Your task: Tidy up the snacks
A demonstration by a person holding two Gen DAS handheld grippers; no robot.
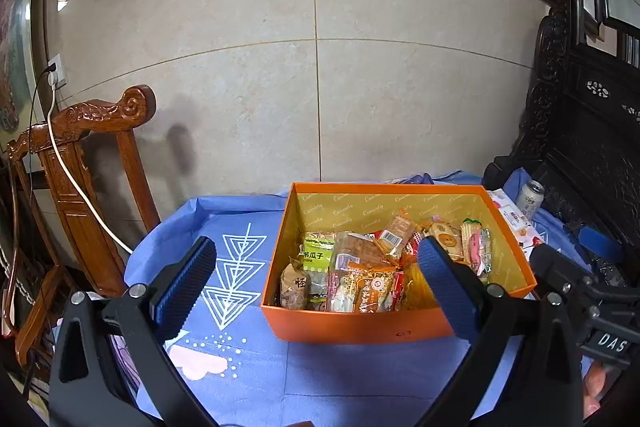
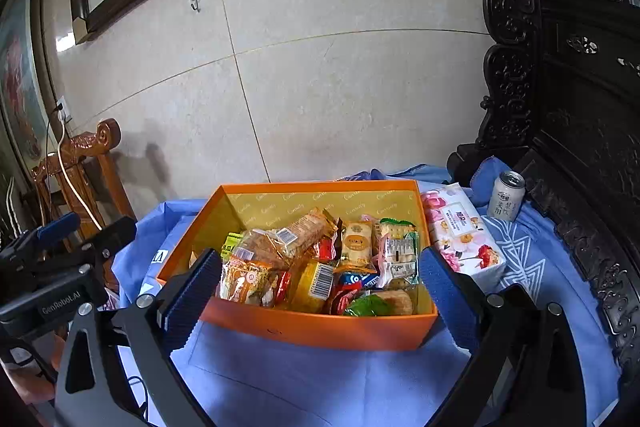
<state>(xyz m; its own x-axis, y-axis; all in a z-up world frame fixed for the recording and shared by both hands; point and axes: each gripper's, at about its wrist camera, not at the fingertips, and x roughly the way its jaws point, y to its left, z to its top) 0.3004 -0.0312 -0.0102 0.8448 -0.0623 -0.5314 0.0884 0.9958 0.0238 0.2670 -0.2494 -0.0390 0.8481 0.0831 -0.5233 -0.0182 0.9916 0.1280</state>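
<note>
An orange box (image 1: 360, 327) (image 2: 320, 327) stands on the blue cloth, filled with several wrapped snacks (image 1: 360, 267) (image 2: 320, 267). My left gripper (image 1: 316, 259) is open above the box's near left side, nothing between its blue pads. My right gripper (image 2: 320, 271) is open too, its fingers wide over the box's near wall, holding nothing. In the left wrist view the right gripper's black body (image 1: 580, 291) shows at the right edge; in the right wrist view the left gripper's body (image 2: 60, 267) shows at the left.
A floral tissue pack (image 2: 460, 231) lies right of the box, with a drink can (image 2: 506, 197) (image 1: 530, 199) behind it. A carved brown chair (image 1: 88, 163) stands left of the table, a dark carved bench (image 2: 580, 147) right. A tiled wall is behind.
</note>
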